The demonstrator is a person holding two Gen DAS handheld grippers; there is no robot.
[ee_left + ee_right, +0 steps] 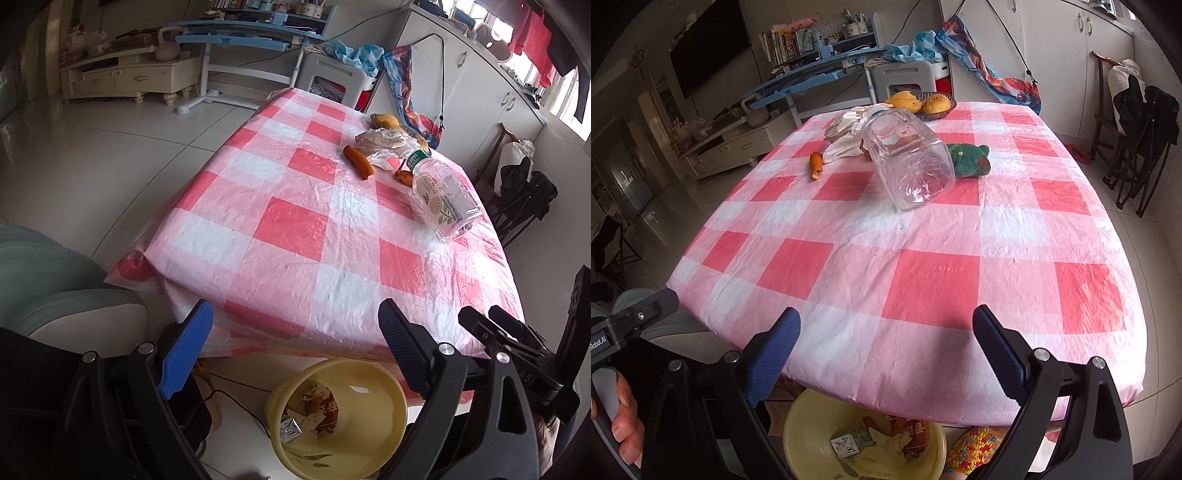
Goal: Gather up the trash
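Observation:
A clear plastic bottle lies on its side on the pink checked tablecloth. Beyond it lie crumpled white wrappers and orange peel pieces. On the floor under the table's near edge stands a yellow basin holding a snack wrapper and a small carton. My left gripper is open above the basin. My right gripper is open over the near table edge. Both are empty.
A basket with yellow fruit and a green plush toy sit on the table's far side. A grey-green seat stands left of the table. White cabinets, a folding chair and a blue desk surround it.

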